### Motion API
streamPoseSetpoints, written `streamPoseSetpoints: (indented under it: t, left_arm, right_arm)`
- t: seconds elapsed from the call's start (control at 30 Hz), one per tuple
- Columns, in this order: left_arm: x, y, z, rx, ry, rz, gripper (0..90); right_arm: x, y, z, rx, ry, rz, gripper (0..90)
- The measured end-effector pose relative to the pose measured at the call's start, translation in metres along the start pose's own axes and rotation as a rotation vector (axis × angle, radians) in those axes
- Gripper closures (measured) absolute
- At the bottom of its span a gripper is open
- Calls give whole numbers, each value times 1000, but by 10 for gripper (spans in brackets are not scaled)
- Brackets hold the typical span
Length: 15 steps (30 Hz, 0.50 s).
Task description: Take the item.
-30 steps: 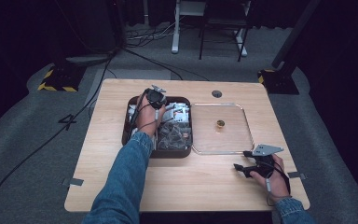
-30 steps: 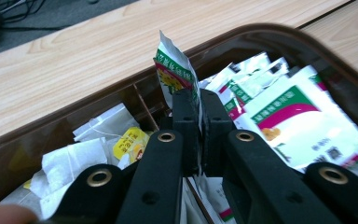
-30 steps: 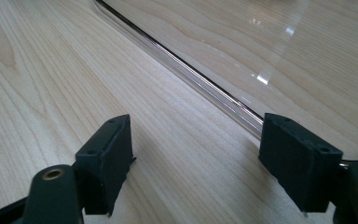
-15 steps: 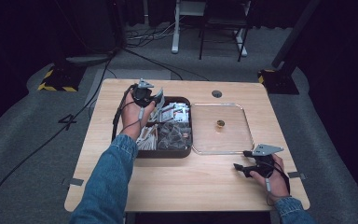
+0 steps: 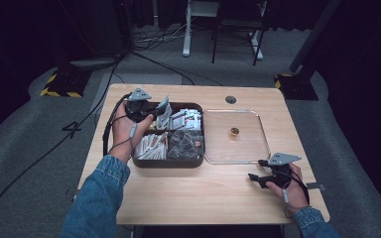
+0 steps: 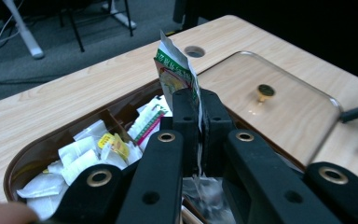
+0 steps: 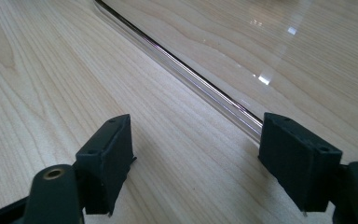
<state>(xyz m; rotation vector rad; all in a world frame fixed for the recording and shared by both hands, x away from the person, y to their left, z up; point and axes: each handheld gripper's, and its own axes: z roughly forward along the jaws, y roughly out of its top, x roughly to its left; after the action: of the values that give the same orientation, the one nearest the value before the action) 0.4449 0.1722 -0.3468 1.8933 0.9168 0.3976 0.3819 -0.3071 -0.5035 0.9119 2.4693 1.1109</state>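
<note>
High view: left gripper (image 5: 154, 110) over far-left corner of brown tray (image 5: 144, 163), w/ a small packet (image 5: 163, 105) at its tip, prob. clear of the pile. Right gripper (image 5: 259, 171) low on table (image 5: 188, 198), near the clear lid (image 5: 263, 148).

Left gripper view: jaws clamped on packet (image 6: 177, 77), upright, green-and-white.

Right gripper view: jaws apart, nothing between; lid edge (image 7: 205, 88) just ahead.

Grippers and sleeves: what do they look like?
Both the left gripper and right gripper are black, with blocky fingers and brass-coloured rivets, a grey three-cornered plate on top and a trailing black cable. Blue denim sleeves cover both forearms.
</note>
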Motion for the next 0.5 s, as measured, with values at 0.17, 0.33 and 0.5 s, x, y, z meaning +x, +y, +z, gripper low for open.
streamPoseSetpoints:
  t: [0.17,0.33,0.5]
  left_arm:
    - [-18,-5,-25,-33,-13,64,872]
    - [-38,-20,-45,-60,-47,90,872]
    - [-51,-40,-53,-50,-71,97,871]
  right_arm:
    - [0,0,0,-1,5,-4,257]
    - [-4,2,2,-7,38,4,258]
    - [-4,4,4,-5,35,-3,258]
